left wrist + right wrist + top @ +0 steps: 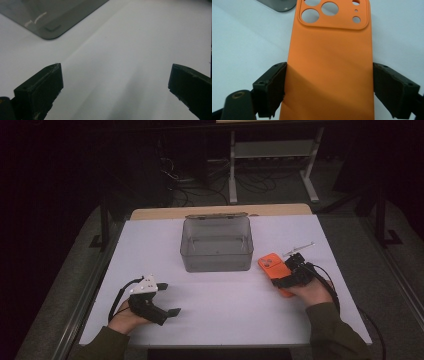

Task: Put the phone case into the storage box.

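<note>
Your right gripper [329, 82] clamps the orange case [329, 65] at right of centre on the tabletop [215, 300], so the grasp looks done; lifting it into the bin [216, 245] remains, left gripper [115, 82] wide and empty.

Room lying dark; white table [165, 240] sitting lit. Metal shelf frame [272, 162] and cables [192, 185], probably loose, standing behind on floor.

A white worktop [220, 295] with a bare wooden strip along its far edge carried a clear grey plastic box [216, 244] near the back middle. An orange phone case [274, 268] lay just right of the box.
</note>
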Tool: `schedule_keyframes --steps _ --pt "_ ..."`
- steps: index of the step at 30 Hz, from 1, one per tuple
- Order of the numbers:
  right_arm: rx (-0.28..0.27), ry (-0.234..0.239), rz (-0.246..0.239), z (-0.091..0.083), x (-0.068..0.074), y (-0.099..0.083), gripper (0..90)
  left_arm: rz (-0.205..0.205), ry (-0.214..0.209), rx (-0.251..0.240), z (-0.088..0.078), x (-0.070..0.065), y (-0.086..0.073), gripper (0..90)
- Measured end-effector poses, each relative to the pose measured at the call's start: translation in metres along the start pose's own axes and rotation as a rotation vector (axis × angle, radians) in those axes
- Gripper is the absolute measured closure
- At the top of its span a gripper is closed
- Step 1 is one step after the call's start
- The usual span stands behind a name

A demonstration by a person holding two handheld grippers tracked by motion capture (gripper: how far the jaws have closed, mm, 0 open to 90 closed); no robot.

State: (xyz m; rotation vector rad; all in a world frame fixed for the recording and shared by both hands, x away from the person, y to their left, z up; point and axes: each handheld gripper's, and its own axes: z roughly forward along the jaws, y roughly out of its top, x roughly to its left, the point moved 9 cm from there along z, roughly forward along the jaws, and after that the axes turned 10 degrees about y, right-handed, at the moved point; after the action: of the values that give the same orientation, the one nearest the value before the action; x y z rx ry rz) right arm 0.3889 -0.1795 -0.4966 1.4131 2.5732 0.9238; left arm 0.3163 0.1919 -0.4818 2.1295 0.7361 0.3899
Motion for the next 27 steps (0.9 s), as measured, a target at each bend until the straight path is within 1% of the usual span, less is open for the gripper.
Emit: schedule_keyframes --steps 8,9,11,15,20,27 --pt "-0.024 0.016 -0.018 -0.012 -0.005 0.001 15.3 0.002 -0.001 0.003 0.001 -0.001 -0.001 0.0" --pt "-0.025 0.018 -0.014 -0.014 -0.005 0.0 15.3 0.002 -0.001 0.004 0.001 -0.001 -0.001 0.0" --pt "-0.034 0.026 -0.027 -0.016 -0.006 0.001 15.3 0.001 -0.001 0.003 0.001 -0.001 -0.001 0.0" --pt "-0.034 0.031 -0.047 -0.019 -0.007 -0.001 15.3 0.003 -0.001 0.004 0.001 -0.001 -0.001 0.0" --pt "-0.037 0.049 -0.071 -0.022 -0.005 -0.003 15.3 0.002 0.0 0.003 0.001 -0.001 0.0 0.0" --pt "-0.032 0.066 -0.127 -0.023 -0.003 -0.006 15.3 0.003 0.002 0.006 0.001 -0.001 -0.001 0.0"
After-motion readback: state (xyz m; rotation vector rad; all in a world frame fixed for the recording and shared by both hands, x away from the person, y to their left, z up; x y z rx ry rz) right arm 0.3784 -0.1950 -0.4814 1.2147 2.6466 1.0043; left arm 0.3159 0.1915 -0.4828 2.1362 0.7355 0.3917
